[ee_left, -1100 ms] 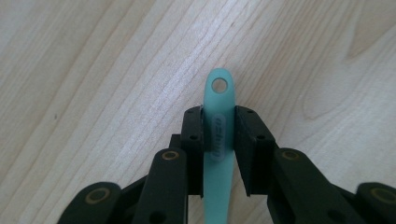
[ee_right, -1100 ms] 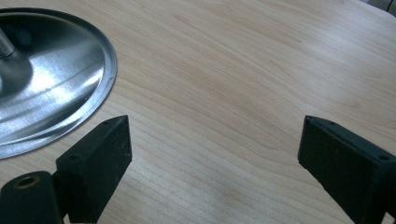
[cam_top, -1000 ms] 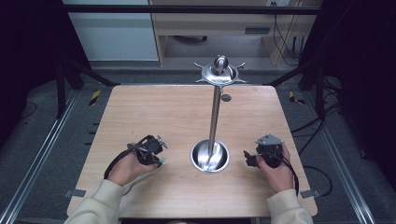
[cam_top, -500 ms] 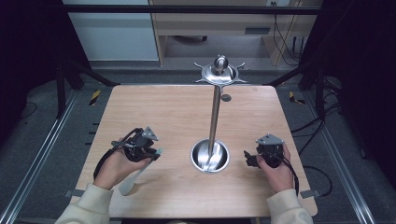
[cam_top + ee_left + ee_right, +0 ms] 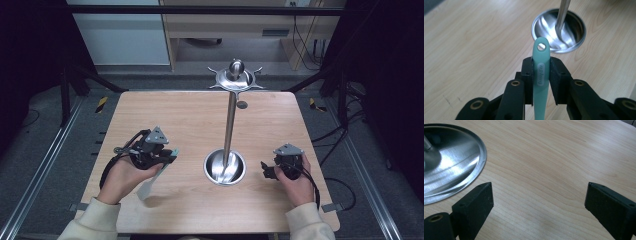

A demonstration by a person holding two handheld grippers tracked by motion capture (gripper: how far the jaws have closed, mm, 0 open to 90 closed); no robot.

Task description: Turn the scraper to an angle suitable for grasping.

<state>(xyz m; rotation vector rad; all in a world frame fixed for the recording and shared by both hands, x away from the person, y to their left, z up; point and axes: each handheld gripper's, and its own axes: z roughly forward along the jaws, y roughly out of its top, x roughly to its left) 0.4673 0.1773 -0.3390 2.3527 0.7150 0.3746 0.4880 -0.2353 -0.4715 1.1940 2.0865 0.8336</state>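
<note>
My left gripper [image 5: 169, 155] is shut on the handle of a mint-green utensil [image 5: 541, 77], above the left part of the wooden table [image 5: 175, 120]. Its handle end has a hanging hole that sticks out past the jaws toward the stand. The utensil's pale blade [image 5: 145, 189] hangs below the hand. A steel stand rises from a round base [image 5: 225, 167] at mid-table, and its pole carries a ring of hooks [image 5: 235, 77] on top. My right gripper [image 5: 265, 170] rests right of the base, open, with only bare wood between its jaws [image 5: 539, 195].
The stand's base [image 5: 569, 32] lies just beyond the utensil's tip in the left gripper view, and at the upper left as a steel dish [image 5: 449, 165] in the right gripper view. A small round mark [image 5: 242, 104] sits on the table behind the pole. Black frame rails border the table.
The left hand has risen from the table with the utensil in its gripper, and the blade now hangs free. The right hand has stayed where it was.
</note>
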